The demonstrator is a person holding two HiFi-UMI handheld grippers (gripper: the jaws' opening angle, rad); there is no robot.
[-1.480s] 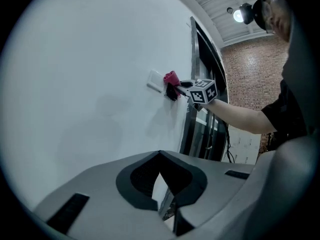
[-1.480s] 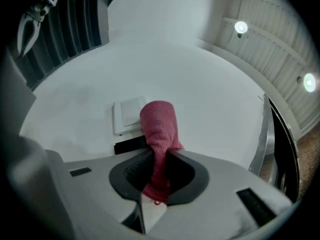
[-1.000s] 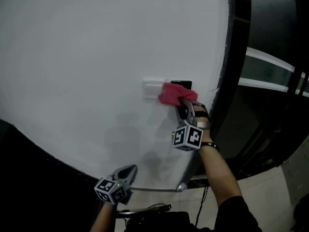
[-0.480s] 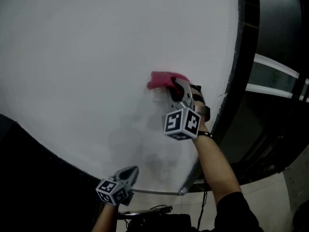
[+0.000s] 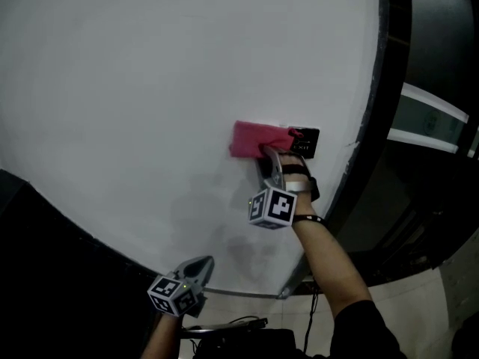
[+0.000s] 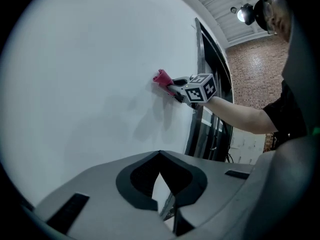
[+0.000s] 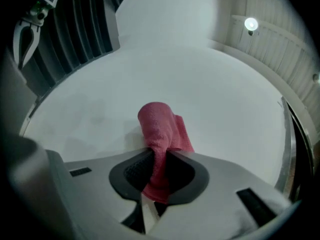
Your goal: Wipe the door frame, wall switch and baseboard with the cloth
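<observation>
Pressing a pink cloth to the white wall

The right gripper is raised against the wall, and its jaws are clamped on the cloth. In the right gripper view a fold of the fabric runs down between the dark pads while the rest bunches up against the plaster. The cloth lies flat on the wall, its right end touching a small dark plate. The dark door frame stands a little further right. The person's bare forearm reaches up from below. The left gripper hangs low, well apart from the cloth. Its jaws are closed together with nothing between them, pointing at bare wall.
</observation>
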